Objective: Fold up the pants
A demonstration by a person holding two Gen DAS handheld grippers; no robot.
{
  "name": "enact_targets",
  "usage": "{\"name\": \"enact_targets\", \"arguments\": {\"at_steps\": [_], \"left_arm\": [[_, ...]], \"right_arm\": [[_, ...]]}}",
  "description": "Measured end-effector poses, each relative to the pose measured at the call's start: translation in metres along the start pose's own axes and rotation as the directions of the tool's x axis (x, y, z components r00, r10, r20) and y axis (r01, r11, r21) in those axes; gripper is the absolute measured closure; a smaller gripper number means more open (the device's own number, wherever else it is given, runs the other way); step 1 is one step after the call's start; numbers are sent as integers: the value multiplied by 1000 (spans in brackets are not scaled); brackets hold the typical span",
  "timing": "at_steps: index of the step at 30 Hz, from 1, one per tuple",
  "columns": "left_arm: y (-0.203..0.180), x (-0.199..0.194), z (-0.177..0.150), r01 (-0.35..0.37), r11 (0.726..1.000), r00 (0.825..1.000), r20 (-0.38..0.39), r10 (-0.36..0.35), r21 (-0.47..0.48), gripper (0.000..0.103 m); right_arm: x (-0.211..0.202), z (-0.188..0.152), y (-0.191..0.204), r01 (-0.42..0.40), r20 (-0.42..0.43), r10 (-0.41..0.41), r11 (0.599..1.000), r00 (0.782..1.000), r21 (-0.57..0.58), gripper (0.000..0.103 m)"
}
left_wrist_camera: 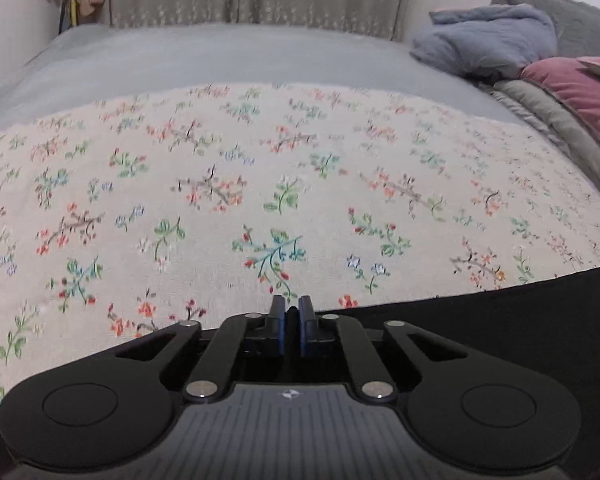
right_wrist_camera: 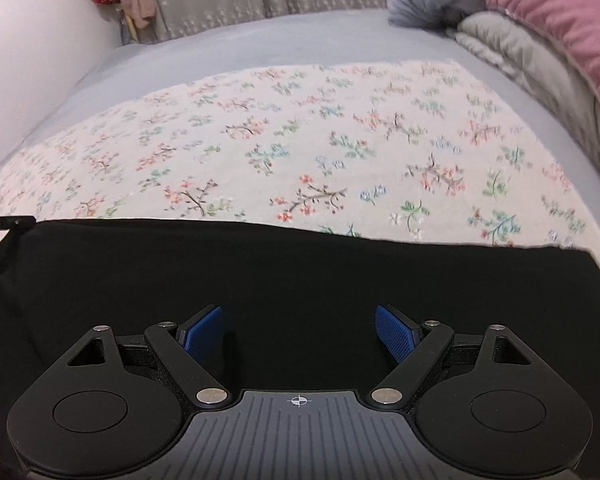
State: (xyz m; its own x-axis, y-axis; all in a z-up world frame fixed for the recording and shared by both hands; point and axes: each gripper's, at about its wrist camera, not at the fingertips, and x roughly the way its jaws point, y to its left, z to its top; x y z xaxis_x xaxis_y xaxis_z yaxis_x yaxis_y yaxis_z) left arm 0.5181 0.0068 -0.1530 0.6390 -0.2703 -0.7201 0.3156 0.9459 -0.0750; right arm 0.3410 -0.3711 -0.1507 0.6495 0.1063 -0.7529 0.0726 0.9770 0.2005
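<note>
Ahead, black pants point(right_wrist_camera: 300, 280) edge meets floral cloth point(right_wrist_camera: 300, 140), jaws apart.

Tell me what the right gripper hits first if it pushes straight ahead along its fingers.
Most likely the black fabric pants, which fill the view ahead of the open right gripper. Beyond them lies the floral-printed cream cloth; depth is unclear.

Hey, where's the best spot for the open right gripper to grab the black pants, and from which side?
Probably the far edge of the black pants, near their right corner. The right gripper hangs open above the flat cloth, so come down from above and slightly behind, pinching the hem where it meets the floral sheet. That straight edge looks thin and free.
</note>
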Motion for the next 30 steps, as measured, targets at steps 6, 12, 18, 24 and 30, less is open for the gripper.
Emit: {"name": "enact_targets", "arguments": {"at_steps": [6, 12, 18, 24, 30], "left_arm": [[4, -6, 11, -37, 998, 997, 71, 40, -46, 82], [-2, 10, 6, -82, 996, 994, 65, 83, -17, 80], [5, -10, 8, -57, 995, 993, 100, 64, -79, 44], [3, -44, 14, -37, 988, 990, 127, 56, -148, 40], [-32, -84, -2, -26, 992, 995, 95, 38, -126, 31]], "right_arm": [[13, 5, 12, 51, 32, -49, 997, 998, -60, 29], [21, 7, -2, 118, 44, -117, 993, 992, -23, 29], [1, 11, -41, 190, 35, -193, 980, 981, 63, 28], [-16, -5, -130, 309, 57, -333, 916, 941, 254, 40], [-57, -16, -151, 379, 46, -415, 865, 909, 329, 35]]}}
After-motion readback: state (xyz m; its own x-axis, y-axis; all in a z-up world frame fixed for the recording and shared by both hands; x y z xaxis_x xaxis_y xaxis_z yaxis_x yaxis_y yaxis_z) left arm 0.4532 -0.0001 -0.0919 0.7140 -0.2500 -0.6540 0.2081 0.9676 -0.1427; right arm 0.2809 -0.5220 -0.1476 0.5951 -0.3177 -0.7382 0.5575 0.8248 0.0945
